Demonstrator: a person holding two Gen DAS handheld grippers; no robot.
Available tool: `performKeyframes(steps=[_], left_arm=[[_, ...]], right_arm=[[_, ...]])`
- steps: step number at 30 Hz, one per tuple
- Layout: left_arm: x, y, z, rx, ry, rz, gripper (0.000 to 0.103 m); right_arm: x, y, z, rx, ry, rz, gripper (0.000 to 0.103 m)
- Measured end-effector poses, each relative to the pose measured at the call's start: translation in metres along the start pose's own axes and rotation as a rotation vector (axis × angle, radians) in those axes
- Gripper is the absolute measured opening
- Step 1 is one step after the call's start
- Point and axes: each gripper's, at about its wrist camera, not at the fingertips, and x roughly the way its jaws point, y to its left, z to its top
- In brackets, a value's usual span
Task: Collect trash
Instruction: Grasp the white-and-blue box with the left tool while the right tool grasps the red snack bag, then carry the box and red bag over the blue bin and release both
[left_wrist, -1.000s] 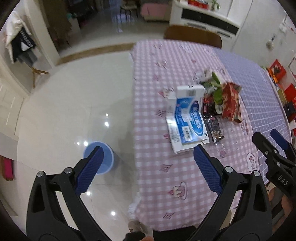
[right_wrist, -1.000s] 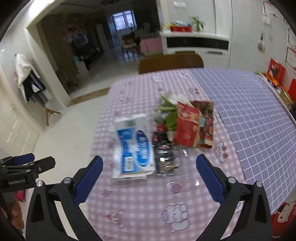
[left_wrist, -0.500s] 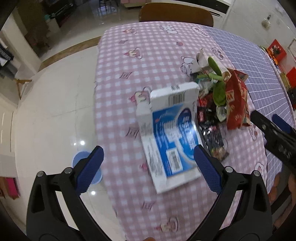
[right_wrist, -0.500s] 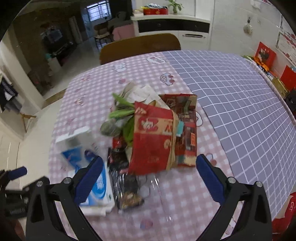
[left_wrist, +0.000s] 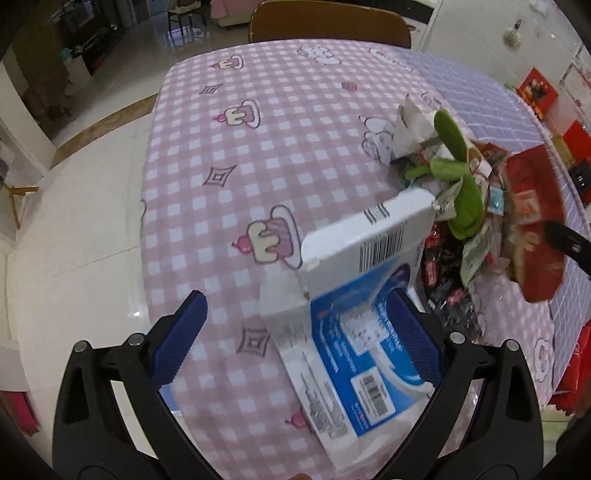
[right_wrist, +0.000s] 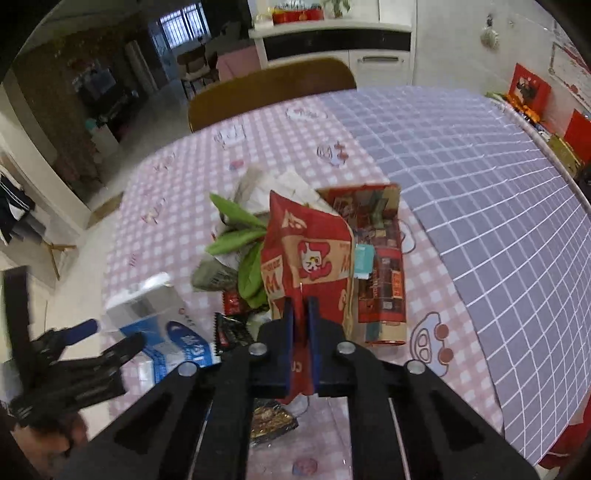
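Right gripper (right_wrist: 301, 314) jaws closing, pinching the red snack bag (right_wrist: 306, 258). Left gripper (left_wrist: 295, 317) gapes wide, straddling the blue-and-white carton (left_wrist: 354, 332).

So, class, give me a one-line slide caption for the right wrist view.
Right gripper closing on the red snack bag atop the trash pile on the checked tablecloth.

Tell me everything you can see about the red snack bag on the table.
The red bag is a crinkled, glossy snack packet with tan panels, a cartoon figure and large letters. It lies in the trash pile on the pink checked tablecloth, over green leaves and beside a flat red wrapper. Its near end rises between the pads of the right gripper, whose jaws are closing on it. The near end looks pinched and creased.
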Motion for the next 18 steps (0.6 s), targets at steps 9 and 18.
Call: performKeyframes(steps=[9, 18], left_arm=[[0.012, -0.009, 0.007, 0.061, -0.015, -0.105, 0.054], [-0.028, 0.011, -0.012, 0.047, -0.038, -0.21, 0.015]], right_arm=[[-0.016, 0.028, -0.006, -0.045, -0.005, 0.048, 0.008], [-0.01, 0.07, -0.023, -0.072, 0.023, 0.047, 0.008]])
